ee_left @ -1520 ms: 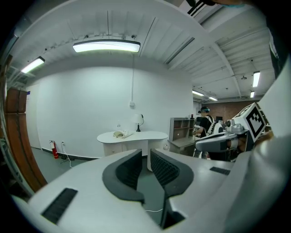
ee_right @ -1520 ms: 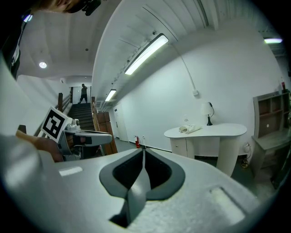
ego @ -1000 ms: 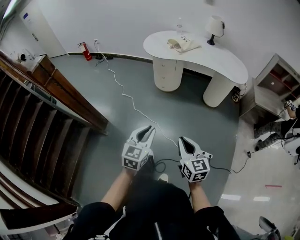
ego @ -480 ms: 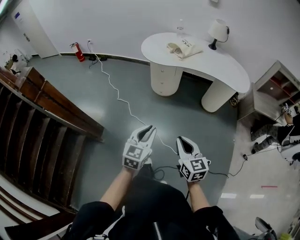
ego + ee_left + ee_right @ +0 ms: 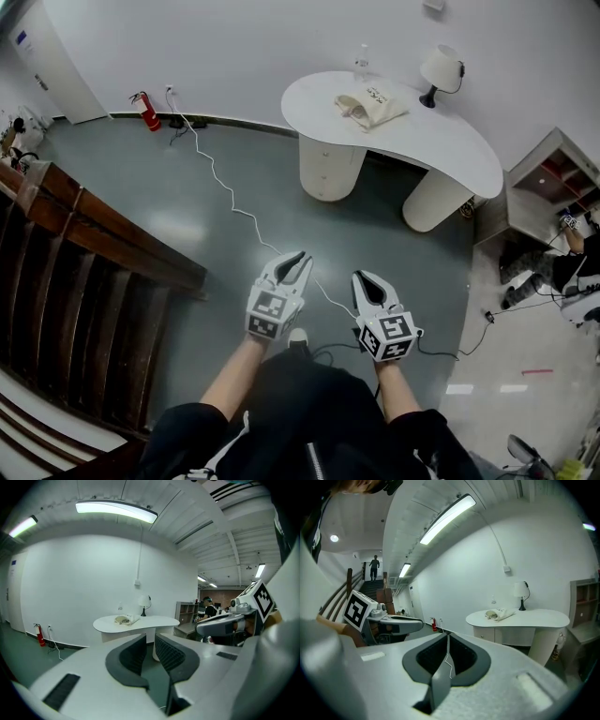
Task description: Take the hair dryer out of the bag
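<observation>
We are looking across the grey floor (image 5: 309, 225) at a white curved desk (image 5: 450, 141), and we are standing well apart from it. A soft cream cloth bag (image 5: 370, 101) is lying on the desk top, between a small clear bottle (image 5: 362, 61) and a little white lamp (image 5: 441, 67). We are not seeing the hair dryer anywhere, so we are guessing it is hiding inside the bag. We are holding the left gripper (image 5: 295, 261) out in front with its jaws a little apart and nothing in them. The right gripper (image 5: 364, 279) is squeezed tight on nothing. A thin white cord (image 5: 234, 208) is snaking over the floor in front of us, so our feet could catch on it and we could trip. The bag is floppy, so it could slide or lift with the dryer if only one gripper is pulling. A wide reach could knock over the bottle or the lamp.
</observation>
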Demonstrator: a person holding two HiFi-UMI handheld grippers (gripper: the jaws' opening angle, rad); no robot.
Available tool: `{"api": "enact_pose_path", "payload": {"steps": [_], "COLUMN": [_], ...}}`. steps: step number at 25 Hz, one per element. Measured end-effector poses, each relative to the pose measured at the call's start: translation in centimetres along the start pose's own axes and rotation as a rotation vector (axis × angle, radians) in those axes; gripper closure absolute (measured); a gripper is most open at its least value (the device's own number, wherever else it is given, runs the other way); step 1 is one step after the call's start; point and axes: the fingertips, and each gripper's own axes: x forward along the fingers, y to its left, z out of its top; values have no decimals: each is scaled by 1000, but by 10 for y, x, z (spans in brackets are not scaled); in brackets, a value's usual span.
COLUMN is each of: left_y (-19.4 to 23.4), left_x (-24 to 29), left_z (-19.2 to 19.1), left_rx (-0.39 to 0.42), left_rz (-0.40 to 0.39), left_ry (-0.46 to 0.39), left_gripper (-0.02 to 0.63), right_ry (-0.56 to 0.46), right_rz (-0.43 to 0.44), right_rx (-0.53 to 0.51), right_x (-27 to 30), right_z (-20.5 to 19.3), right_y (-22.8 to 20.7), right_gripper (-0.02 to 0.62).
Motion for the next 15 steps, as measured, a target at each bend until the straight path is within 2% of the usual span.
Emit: {"api": "enact_pose_path", "payload": {"steps": [8,15], "left_y": [41,54], "left_x": [11,15], "left_z": [0,-5], "left_rx": [0,-7], "left_rz": [-26,-51], "left_ry": [3,10], "left_gripper": [541,541], "right_ry": [5,11], "right_rz": [-23,-53], "right_rx": [7,18], "right_x": [39,49], "right_z": [5,3], "right_y": [7,9], "right_gripper": [589,589]}}
